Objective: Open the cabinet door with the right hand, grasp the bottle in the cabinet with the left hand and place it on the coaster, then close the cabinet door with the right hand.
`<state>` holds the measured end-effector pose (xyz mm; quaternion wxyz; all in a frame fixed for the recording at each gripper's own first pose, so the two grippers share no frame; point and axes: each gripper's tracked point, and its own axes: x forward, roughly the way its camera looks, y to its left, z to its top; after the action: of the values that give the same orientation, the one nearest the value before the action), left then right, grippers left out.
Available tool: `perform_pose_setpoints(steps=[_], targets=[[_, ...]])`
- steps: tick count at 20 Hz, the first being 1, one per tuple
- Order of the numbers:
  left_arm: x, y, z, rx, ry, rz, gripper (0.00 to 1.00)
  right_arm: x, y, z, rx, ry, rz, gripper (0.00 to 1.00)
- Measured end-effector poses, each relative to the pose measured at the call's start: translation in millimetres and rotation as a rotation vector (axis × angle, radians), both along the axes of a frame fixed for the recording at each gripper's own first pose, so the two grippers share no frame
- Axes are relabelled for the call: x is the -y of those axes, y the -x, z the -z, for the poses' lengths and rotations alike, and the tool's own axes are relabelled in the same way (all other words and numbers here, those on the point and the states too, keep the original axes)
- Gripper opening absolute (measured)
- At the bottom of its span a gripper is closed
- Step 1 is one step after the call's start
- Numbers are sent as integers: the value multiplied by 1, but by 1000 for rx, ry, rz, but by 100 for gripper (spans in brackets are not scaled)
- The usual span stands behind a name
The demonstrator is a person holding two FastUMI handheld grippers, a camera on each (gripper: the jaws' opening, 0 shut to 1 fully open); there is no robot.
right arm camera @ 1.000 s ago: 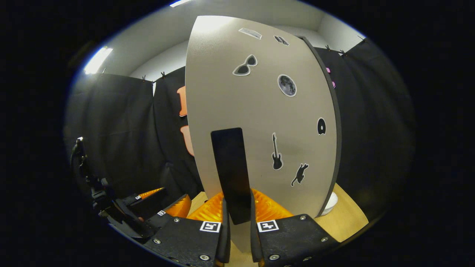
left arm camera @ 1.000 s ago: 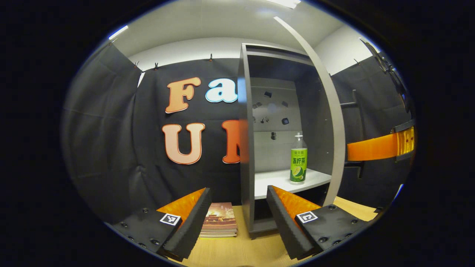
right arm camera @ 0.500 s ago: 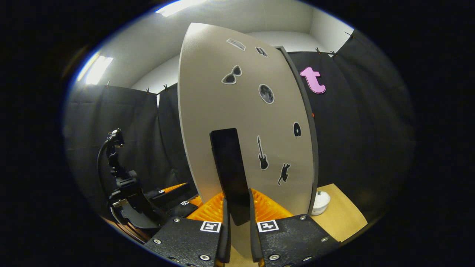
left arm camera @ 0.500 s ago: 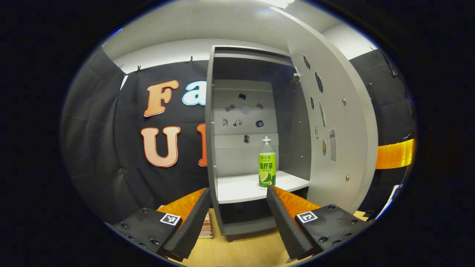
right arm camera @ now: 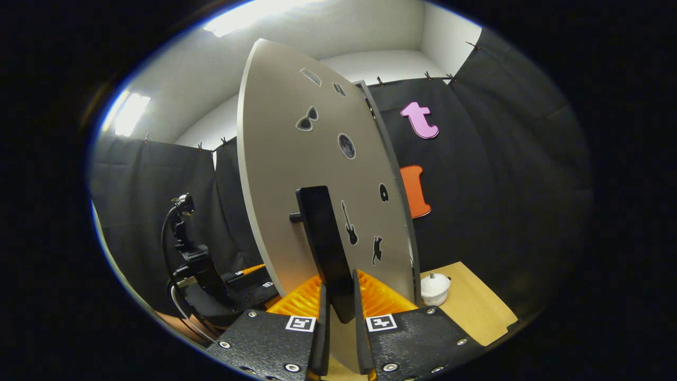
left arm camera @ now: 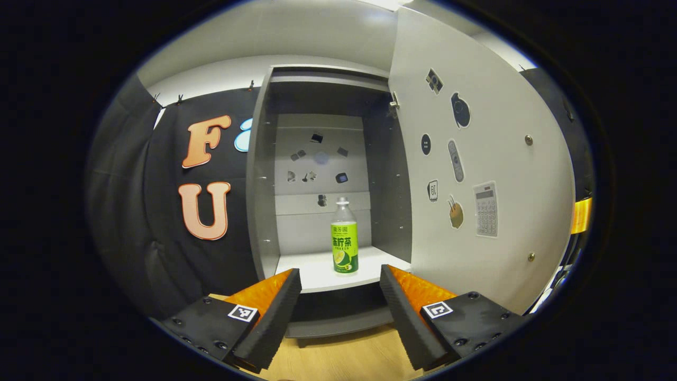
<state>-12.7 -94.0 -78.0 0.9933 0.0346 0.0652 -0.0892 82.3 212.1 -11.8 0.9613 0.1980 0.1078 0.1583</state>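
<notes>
The right hand-held gripper [right arm camera: 338, 338] is clamped on the dark handle [right arm camera: 327, 248] of the cabinet door [right arm camera: 285, 174], which stands open. The left hand-held gripper [left arm camera: 338, 312] has its fingers wide apart and holds nothing. Straight ahead of it, the bottle [left arm camera: 344, 238] stands upright on the cabinet shelf [left arm camera: 312, 275], well apart from the fingers.

Cabinet door [left arm camera: 486, 159] now swung wider, bottle [left arm camera: 344, 236] more centred.
</notes>
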Motion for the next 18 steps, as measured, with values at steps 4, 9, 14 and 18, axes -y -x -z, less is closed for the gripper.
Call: perform_pose_setpoints(steps=[4,9,14,18], targets=[[11,-8,-3,14,-14,8,96,8,-1,-2,7,-30,19,20],[19,-16,-2,16,-30,6,99,19,-4,-1,7,-34,55,20],[25,-28,-2,25,-48,2,96,37,-9,0,2,-39,140,20],[35,-36,0,24,-52,11,98,42,-9,1,0,-47,157,14]])
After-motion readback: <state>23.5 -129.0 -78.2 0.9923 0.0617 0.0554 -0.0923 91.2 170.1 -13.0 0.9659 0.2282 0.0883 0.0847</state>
